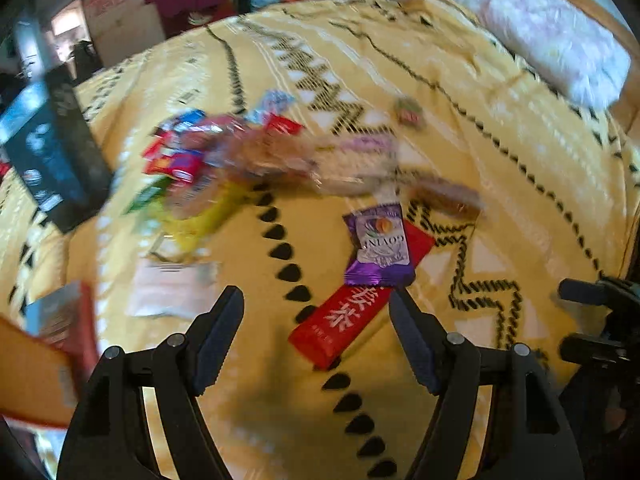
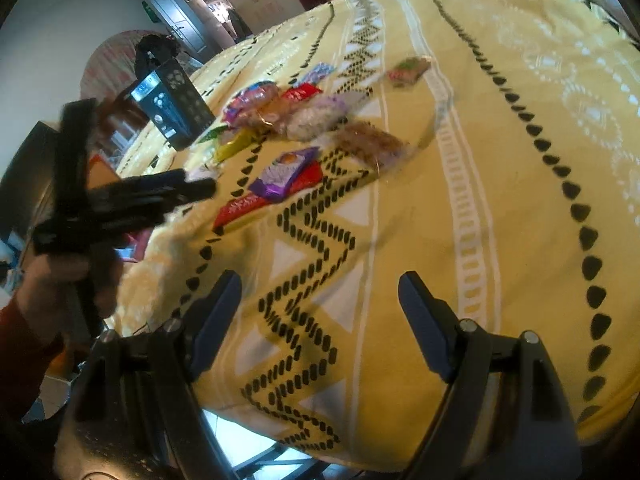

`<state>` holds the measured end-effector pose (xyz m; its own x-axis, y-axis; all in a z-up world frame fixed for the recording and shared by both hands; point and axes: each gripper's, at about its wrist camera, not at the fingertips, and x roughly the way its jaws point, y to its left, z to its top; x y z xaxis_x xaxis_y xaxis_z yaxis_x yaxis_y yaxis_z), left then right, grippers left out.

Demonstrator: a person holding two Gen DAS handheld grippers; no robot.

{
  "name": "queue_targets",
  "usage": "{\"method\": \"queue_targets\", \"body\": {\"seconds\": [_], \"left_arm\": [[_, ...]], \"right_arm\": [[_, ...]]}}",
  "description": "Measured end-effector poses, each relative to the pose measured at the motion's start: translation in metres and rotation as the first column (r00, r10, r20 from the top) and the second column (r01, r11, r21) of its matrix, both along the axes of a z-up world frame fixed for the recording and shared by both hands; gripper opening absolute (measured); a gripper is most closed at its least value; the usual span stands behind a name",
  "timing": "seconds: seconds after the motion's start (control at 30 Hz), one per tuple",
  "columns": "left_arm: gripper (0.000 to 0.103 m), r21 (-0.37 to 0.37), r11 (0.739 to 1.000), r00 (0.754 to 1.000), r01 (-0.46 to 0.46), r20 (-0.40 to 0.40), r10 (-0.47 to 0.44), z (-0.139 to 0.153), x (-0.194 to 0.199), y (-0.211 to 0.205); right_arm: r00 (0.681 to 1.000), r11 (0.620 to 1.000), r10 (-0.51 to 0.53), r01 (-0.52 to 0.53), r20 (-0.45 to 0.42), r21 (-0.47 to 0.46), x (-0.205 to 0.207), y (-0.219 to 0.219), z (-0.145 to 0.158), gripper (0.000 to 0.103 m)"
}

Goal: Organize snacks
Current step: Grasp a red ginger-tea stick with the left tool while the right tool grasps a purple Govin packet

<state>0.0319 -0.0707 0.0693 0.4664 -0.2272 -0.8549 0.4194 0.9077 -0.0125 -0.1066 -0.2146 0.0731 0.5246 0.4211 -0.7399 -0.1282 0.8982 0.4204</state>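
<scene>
Snacks lie scattered on a yellow patterned bedspread (image 1: 460, 92). A purple packet (image 1: 380, 244) rests on a long red bar (image 1: 352, 312), both just ahead of my left gripper (image 1: 316, 300), which is open and empty above them. A blurred heap of colourful packets (image 1: 192, 156) and clear-wrapped cakes (image 1: 344, 164) lies further back. A small green-red packet (image 1: 408, 112) lies apart. My right gripper (image 2: 320, 284) is open and empty over bare bedspread (image 2: 500, 140). In the right wrist view the purple packet (image 2: 284, 170), red bar (image 2: 240, 208) and left gripper (image 2: 200, 188) show.
A dark box (image 1: 52, 152) stands at the left of the bed; it also shows in the right wrist view (image 2: 172, 100). An orange carton edge (image 1: 32, 380) and a red-sided box (image 1: 68, 320) sit at the near left. A white pillow (image 1: 540, 28) lies far right.
</scene>
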Motion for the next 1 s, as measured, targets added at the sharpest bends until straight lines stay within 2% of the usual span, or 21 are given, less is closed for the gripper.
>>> {"method": "queue_targets", "body": {"seconds": [0.13, 0.2, 0.27, 0.3, 0.33, 0.43, 0.6, 0.8, 0.83, 1.0], "left_arm": [[0.075, 0.036, 0.999, 0.998, 0.021, -0.063, -0.019, -0.032, 0.007, -0.010], [0.069, 0.025, 0.998, 0.995, 0.056, -0.081, -0.054, -0.040, -0.004, -0.015], [0.056, -0.050, 0.993, 0.986, 0.111, -0.117, -0.116, -0.034, -0.015, -0.018], [0.044, -0.122, 0.982, 0.977, 0.142, -0.144, -0.159, -0.028, -0.022, -0.018], [0.042, -0.165, 0.975, 0.971, 0.151, -0.159, -0.177, -0.025, -0.027, -0.016], [0.042, -0.154, 0.983, 0.983, 0.104, -0.133, -0.125, -0.022, -0.030, -0.011], [0.043, -0.166, 0.986, 0.992, 0.029, -0.115, -0.049, -0.024, -0.012, -0.014], [0.041, -0.106, 0.994, 0.995, 0.034, -0.092, -0.044, -0.041, 0.003, -0.042], [0.034, -0.095, 0.995, 0.996, 0.025, -0.083, -0.033, -0.043, 0.003, -0.041], [0.031, -0.076, 0.996, 0.997, 0.042, -0.063, -0.047, -0.036, -0.022, -0.022]], "right_arm": [[1.000, 1.000, -0.011, 0.011, -0.016, 0.002, -0.003, -0.003, -0.006, 0.082], [1.000, 1.000, -0.019, 0.019, -0.024, 0.001, -0.004, -0.006, -0.010, 0.082], [0.999, 1.000, -0.025, 0.026, -0.031, 0.003, -0.005, -0.008, -0.013, 0.082], [0.999, 1.000, -0.027, 0.027, -0.032, 0.004, -0.005, -0.008, -0.014, 0.082], [0.999, 1.000, -0.027, 0.027, -0.033, 0.005, -0.005, -0.009, -0.016, 0.082], [0.999, 1.000, -0.023, 0.023, -0.036, 0.004, -0.004, -0.006, -0.019, 0.082], [0.999, 1.000, -0.022, 0.022, -0.034, 0.013, -0.007, -0.003, -0.019, 0.082], [0.999, 1.000, -0.027, 0.027, -0.039, 0.011, -0.007, -0.004, -0.018, 0.082], [0.999, 1.000, -0.028, 0.028, -0.040, 0.010, -0.008, -0.003, -0.018, 0.082], [0.999, 0.999, -0.040, 0.040, -0.027, 0.007, -0.011, -0.003, -0.016, 0.082]]}}
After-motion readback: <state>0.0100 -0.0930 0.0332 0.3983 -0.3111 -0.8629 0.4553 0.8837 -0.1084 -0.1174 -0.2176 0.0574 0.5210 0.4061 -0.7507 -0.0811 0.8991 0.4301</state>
